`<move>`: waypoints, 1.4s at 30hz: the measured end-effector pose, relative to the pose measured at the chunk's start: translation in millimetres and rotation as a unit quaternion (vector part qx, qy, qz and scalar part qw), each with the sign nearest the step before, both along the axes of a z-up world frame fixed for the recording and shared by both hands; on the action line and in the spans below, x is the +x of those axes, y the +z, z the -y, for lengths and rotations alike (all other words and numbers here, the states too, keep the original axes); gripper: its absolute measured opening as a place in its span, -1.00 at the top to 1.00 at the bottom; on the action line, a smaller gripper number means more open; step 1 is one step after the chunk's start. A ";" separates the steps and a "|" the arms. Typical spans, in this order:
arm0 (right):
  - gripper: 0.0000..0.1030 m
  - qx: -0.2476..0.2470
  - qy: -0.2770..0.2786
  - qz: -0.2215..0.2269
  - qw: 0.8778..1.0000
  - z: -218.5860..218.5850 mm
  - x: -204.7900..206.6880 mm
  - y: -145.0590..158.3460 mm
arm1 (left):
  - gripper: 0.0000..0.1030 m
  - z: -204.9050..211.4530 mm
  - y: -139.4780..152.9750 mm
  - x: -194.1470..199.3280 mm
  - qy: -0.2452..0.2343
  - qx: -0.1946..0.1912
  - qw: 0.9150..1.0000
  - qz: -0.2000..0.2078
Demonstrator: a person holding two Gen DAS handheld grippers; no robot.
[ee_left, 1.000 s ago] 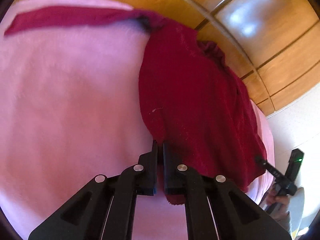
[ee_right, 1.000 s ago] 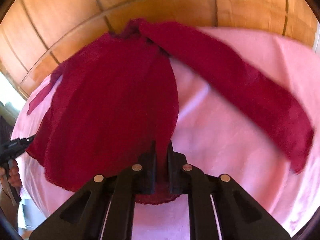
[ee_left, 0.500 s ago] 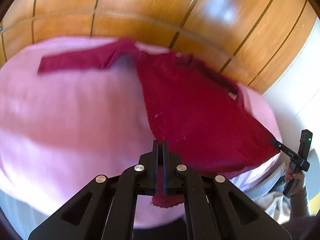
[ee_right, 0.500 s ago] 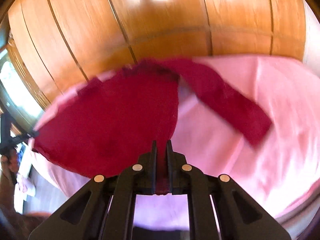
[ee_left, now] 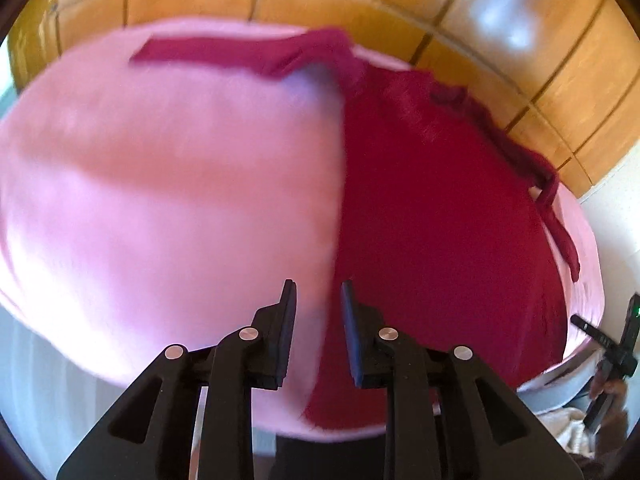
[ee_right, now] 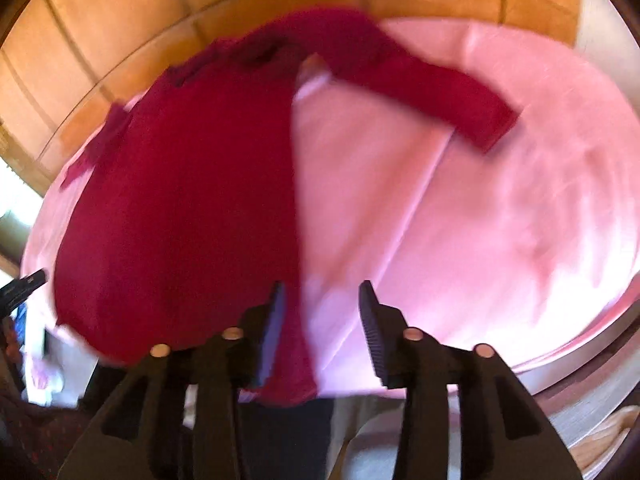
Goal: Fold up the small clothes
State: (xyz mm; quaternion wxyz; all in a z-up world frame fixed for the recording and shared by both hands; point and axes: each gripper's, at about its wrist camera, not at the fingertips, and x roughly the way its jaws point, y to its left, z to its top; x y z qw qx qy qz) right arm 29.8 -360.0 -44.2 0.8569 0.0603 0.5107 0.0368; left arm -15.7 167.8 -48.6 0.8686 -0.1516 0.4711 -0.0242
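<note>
A dark red long-sleeved top (ee_left: 432,220) lies spread flat on the pink-covered round table (ee_left: 160,200), hem toward me. One sleeve (ee_left: 224,54) stretches out to the left at the far side. My left gripper (ee_left: 318,286) hovers over the hem's left corner with its jaws opening, and the pads are clear of the cloth. In the right wrist view the top (ee_right: 180,200) fills the left half, its other sleeve (ee_right: 440,96) pointing right. My right gripper (ee_right: 322,286) is opening too. The hem's right corner hangs loose beside its left finger (ee_right: 272,332).
Wooden floor (ee_left: 520,40) surrounds the table. The table's near edge (ee_right: 560,360) runs just under both grippers. A hand holding the right gripper (ee_left: 612,344) shows at the left view's right edge, above pale fabric (ee_left: 568,428). The left gripper's tip (ee_right: 20,288) shows at the right view's left edge.
Both grippers were shut on the hem corners and pulled it toward the table's near edge. Now both jaws have parted and let the hem go, and the top lies flat.
</note>
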 end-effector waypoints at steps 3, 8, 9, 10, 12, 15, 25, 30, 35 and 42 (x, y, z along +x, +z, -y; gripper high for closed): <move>0.08 -0.045 -0.047 0.027 0.998 15.9 30.3 3.1 | 0.08 30.3 0.9 19.6 -0.025 -0.006 0.999 0.020; 0.12 -0.126 -0.060 0.030 0.990 32.6 83.1 -18.5 | 0.07 86.1 -6.0 45.6 -0.078 0.021 0.996 0.041; 0.12 -0.137 -0.062 0.022 0.988 35.8 96.7 -28.3 | 0.07 97.3 -8.8 52.5 -0.089 0.018 0.995 0.040; 0.11 -0.137 -0.060 0.016 0.989 37.5 104.3 -34.9 | 0.07 103.2 -13.0 56.0 -0.098 0.013 0.994 0.039; 0.14 -0.137 -0.051 0.019 0.989 38.0 113.9 -41.1 | 0.07 115.6 -20.0 64.0 -0.108 0.016 0.993 0.036; 0.93 -0.148 -0.040 0.026 0.988 36.0 115.4 -25.4 | 0.07 130.4 -34.5 75.0 -0.121 0.046 0.991 0.025; 0.93 -0.058 -0.121 0.160 0.978 104.6 74.4 110.9 | -0.08 136.3 -46.4 90.6 -0.135 0.064 0.989 0.019; 0.93 -0.027 -0.194 0.129 0.972 159.8 128.4 100.4 | -0.08 133.2 -45.5 96.4 -0.128 0.059 0.990 0.015; 0.93 -0.041 -0.253 0.081 0.963 207.0 197.3 66.4 | -0.08 133.6 -46.0 99.3 -0.127 0.063 0.990 0.008; 0.55 -0.050 -0.277 0.034 0.959 238.3 258.3 20.3 | -0.16 133.8 -48.4 106.2 -0.117 0.061 0.991 -0.003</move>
